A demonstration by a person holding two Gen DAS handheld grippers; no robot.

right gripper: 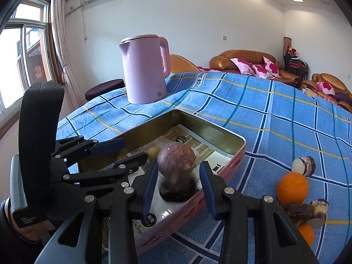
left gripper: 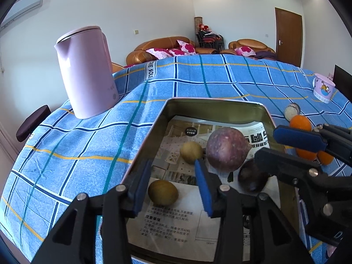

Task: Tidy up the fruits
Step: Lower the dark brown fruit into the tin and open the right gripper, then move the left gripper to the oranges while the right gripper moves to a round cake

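Note:
A shallow paper-lined tin (left gripper: 211,100) (right gripper: 220,132) lies on the blue checked cloth. Inside it are a round purple fruit (left gripper: 226,151) (right gripper: 176,157), a dark fruit (left gripper: 253,178) (right gripper: 178,190) and two yellow-green fruits (left gripper: 162,192) (left gripper: 191,151). My left gripper (left gripper: 173,162) (right gripper: 129,148) is open over the tin's near left part; the nearer yellow-green fruit rests on the paper between its pads, untouched. My right gripper (right gripper: 180,164) (left gripper: 266,144) hangs open over the tin's right side, the blurred dark fruit just beyond its pads.
Outside the tin to the right lie an orange (right gripper: 292,188) (left gripper: 300,122), a second orange (right gripper: 307,234), a cut dark-rinded fruit (right gripper: 303,165) and brown pieces (right gripper: 305,213). A pink kettle (left gripper: 88,72) (right gripper: 145,70) stands at the back left. A decorated cup (left gripper: 323,88) is far right.

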